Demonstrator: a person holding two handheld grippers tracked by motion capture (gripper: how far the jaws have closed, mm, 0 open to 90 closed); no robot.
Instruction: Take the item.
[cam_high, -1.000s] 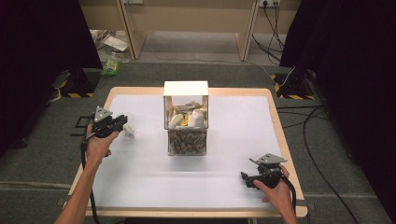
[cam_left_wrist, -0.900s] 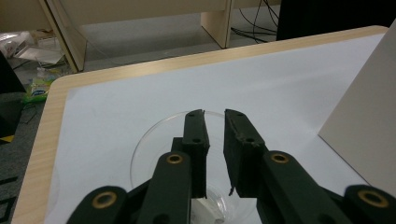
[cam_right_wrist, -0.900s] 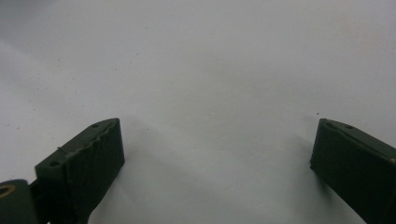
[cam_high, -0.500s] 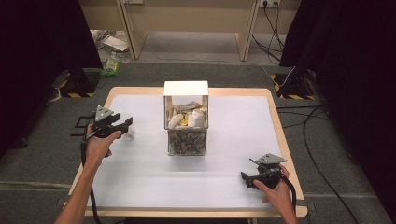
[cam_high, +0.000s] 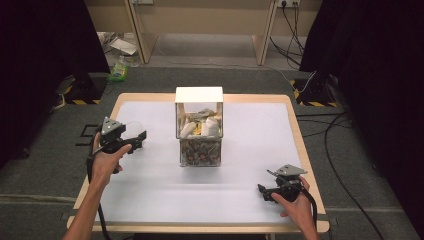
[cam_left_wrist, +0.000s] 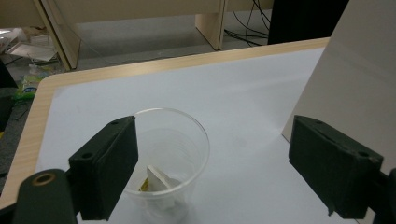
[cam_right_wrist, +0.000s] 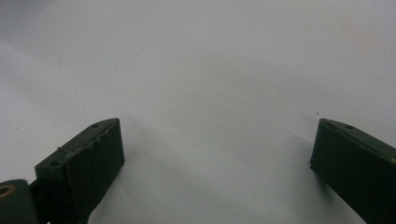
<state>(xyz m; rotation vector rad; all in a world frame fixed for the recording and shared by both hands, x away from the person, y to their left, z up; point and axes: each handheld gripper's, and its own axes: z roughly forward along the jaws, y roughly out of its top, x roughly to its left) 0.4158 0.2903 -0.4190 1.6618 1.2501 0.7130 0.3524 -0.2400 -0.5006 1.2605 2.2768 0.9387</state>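
Tongs on the left (cam_left_wrist: 212, 163) have just been opening and stand wide, their left pad beside a clear plastic cup (cam_left_wrist: 170, 154) standing free on the tabletop (cam_high: 150, 200). The right tongs (cam_right_wrist: 217, 163) gape over bare white surface.

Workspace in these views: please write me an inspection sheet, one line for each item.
Surface: white sheet on a wooden table, bare near the grippers.
Job's things: clear plastic cup upright, a pale piece inside; clear box at centre, holding white pieces above darker bits.
Clutter: nothing seen on the table.
Grippers: left gripper open, jaws have just been opening, cup by the left jaw; right gripper open, nothing between the jaws.
Cables: black cables on the floor at right.
Surroundings: grey floor, wooden furniture legs, litter beyond.
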